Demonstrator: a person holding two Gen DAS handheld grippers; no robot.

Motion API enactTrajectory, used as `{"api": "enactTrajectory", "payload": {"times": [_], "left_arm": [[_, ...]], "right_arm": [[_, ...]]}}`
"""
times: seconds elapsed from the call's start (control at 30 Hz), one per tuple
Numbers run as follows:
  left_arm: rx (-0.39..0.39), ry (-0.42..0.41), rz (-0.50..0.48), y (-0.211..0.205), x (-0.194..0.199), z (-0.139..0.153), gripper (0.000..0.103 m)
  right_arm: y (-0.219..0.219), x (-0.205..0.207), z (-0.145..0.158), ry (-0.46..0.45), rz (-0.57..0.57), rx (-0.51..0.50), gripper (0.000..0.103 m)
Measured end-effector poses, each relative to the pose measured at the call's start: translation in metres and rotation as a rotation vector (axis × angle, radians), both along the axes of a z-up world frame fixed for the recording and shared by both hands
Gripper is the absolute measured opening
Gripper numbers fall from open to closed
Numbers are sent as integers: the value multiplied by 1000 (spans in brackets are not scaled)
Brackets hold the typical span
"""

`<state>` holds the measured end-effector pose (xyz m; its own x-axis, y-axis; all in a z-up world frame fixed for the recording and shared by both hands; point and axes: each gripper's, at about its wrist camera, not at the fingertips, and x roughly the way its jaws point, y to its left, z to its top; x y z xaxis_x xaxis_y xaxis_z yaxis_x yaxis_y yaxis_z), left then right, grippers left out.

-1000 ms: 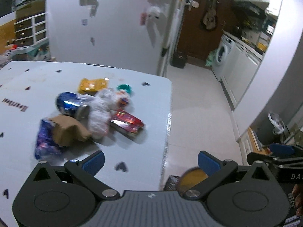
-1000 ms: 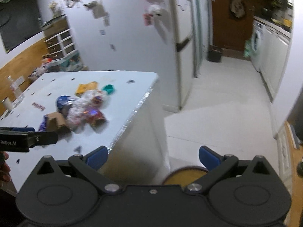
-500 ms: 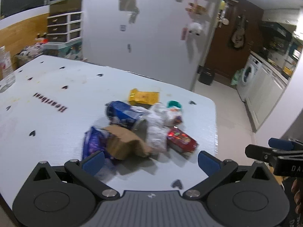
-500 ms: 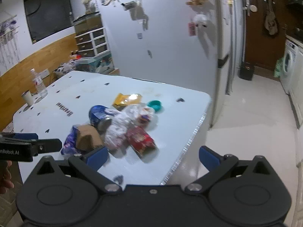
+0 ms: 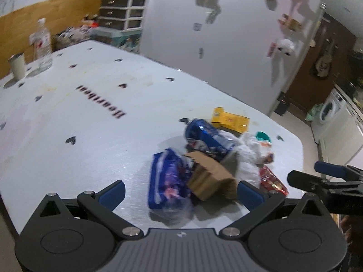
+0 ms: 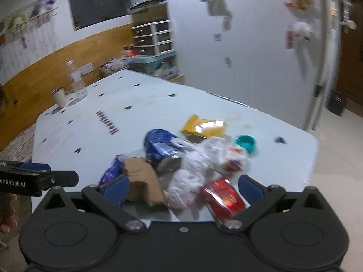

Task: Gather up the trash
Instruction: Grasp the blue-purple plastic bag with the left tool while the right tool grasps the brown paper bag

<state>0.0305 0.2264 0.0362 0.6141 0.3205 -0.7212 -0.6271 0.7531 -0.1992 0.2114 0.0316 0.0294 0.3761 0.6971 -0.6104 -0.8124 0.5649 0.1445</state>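
White and matte, the table (image 5: 90,122) filled the left and middle of both views, dotted with small dark hearts and a line of dark lettering. The trash pile (image 5: 213,158) sat lower right of centre in the left wrist view, low centre in the right: a crumpled white plastic bag (image 6: 195,170), a torn brown cardboard piece (image 5: 208,176), a glossy blue-purple wrapper (image 5: 165,179), a shiny blue can (image 6: 161,147) on its side, a flat yellow packet (image 5: 230,120), a red foil packet (image 6: 224,197) and a small teal cap (image 6: 245,142). The left gripper (image 5: 180,193) hung wide open, holding nothing, the wrapper and cardboard just ahead between its blue pads. The right gripper (image 6: 182,189) was spread open too, empty, the cardboard, bag and red packet between its fingertips. Upper left, a clear bottle (image 5: 43,45) and a pale cup (image 5: 17,68) stood well apart from the pile.
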Motion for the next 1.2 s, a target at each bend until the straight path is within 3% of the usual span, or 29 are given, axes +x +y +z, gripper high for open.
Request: {"api": "enactTrajectory", "payload": {"times": [0.23,0.33,0.43,0.53,0.57,0.6,0.8,0.9,1.1,1.2], "left_arm": [[-42,24,62,33,-3,-14,103],[-76,10,83,44,-4,-20,103],[-101,-4,85,52,-2,-25,103],[-124,-21,73,57,1,-29,103],[-135,-29,70,59,3,-31,103],[-146,-35,67,61,5,-33,103],[-166,-32,44,68,19,-47,101],[-176,-16,35,71,24,-55,94],[-199,29,22,73,31,-69,80],[-217,41,19,74,34,-76,74]], "right_arm": [[61,13,-22,18,223,-55,101],[84,12,-33,-14,328,-126,91],[103,10,-43,-44,399,-201,90],[116,13,-52,-15,459,-229,88],[120,15,-55,3,469,-234,80],[124,17,-58,21,471,-241,73],[136,32,-77,197,441,-239,73],[137,35,-84,266,406,-225,72],[125,33,-83,316,346,-173,55],[115,28,-78,319,329,-147,53]]}}
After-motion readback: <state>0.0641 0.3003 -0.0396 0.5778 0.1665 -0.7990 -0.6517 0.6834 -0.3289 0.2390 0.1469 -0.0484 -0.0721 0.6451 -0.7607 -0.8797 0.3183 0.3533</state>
